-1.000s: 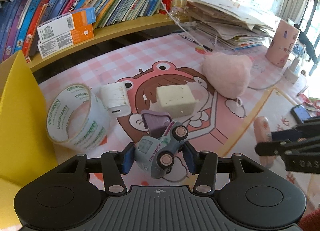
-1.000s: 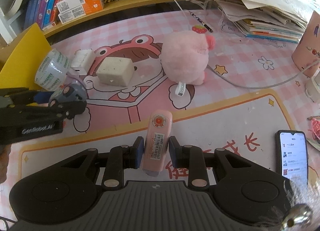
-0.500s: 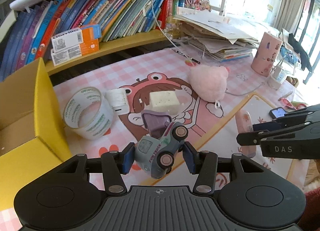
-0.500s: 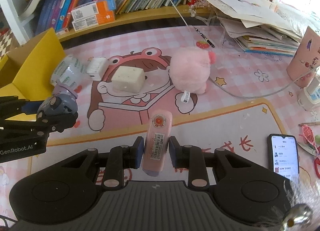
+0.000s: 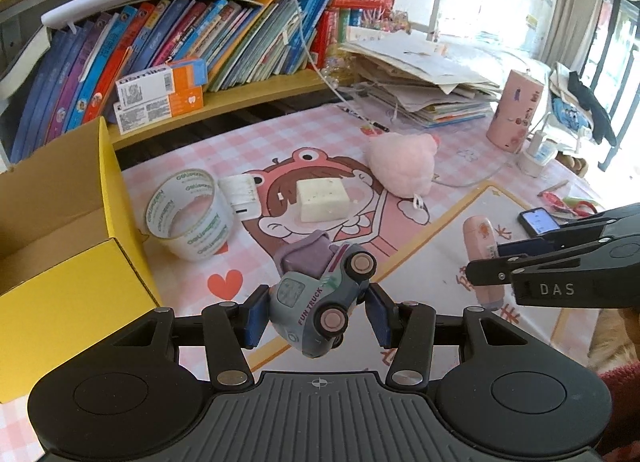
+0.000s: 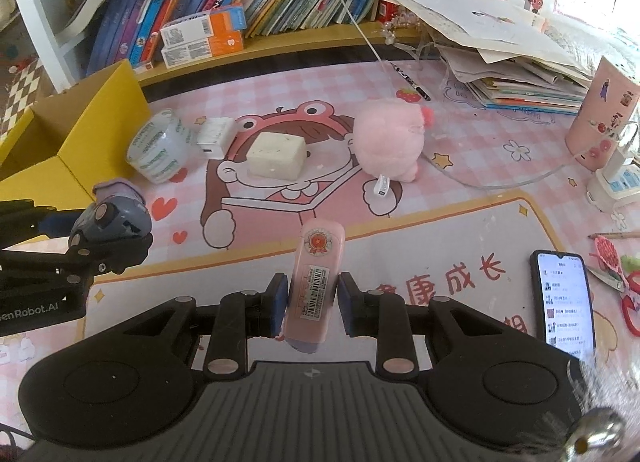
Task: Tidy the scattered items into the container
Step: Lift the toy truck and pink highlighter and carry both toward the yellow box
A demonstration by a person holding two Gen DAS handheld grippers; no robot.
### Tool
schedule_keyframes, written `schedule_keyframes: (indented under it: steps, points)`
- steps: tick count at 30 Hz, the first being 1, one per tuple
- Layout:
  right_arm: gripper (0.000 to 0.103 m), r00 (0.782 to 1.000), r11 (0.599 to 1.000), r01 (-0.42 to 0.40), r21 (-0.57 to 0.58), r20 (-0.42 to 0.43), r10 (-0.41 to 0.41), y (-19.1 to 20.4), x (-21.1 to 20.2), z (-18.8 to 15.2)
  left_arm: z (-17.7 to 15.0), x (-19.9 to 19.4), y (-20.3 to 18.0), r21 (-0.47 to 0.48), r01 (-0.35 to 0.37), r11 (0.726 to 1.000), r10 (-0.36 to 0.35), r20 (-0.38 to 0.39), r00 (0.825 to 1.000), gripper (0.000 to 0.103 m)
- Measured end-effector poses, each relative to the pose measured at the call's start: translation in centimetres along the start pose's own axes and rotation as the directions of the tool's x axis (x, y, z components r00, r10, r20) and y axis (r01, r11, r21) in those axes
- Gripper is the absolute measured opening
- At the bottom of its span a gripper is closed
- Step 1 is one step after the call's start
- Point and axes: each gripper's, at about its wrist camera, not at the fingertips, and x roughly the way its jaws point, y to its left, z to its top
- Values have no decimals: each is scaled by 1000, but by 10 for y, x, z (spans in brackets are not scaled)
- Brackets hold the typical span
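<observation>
The left gripper [image 5: 316, 312] pinches a grey-blue plastic toy truck [image 5: 320, 302] between its blue pads, the truck tilted with wheels facing up-right. The right gripper [image 6: 308, 302] clamps a pink flat tube with a barcode label [image 6: 314, 286], its cap end reaching forward past the fingertips. An open yellow cardboard box [image 5: 52, 262] stands left of the left fingers, beside a clear tape roll [image 5: 188, 218].

Bright daylight from blown-out right-side windows, soft shadows, fisheye-bent edges
</observation>
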Motion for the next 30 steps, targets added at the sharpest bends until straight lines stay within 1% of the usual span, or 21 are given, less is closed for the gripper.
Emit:
schedule_keyframes:
  steps: [9, 17, 30]
  points:
    - [26, 1000, 1000, 3, 0, 5, -3, 20, -12, -12, -13, -21, 7, 8, 11, 1000, -11, 9, 1000, 50]
    - [26, 1000, 1000, -3, -19, 10, 3, 44, -20, -18, -25, -41, 21, -5, 5, 1000, -5, 22, 1000, 50]
    - [26, 999, 996, -38, -85, 12, 39, 94, -21, -17, -44, -74, 58, -55, -34, 998, 37, 48, 998, 50]
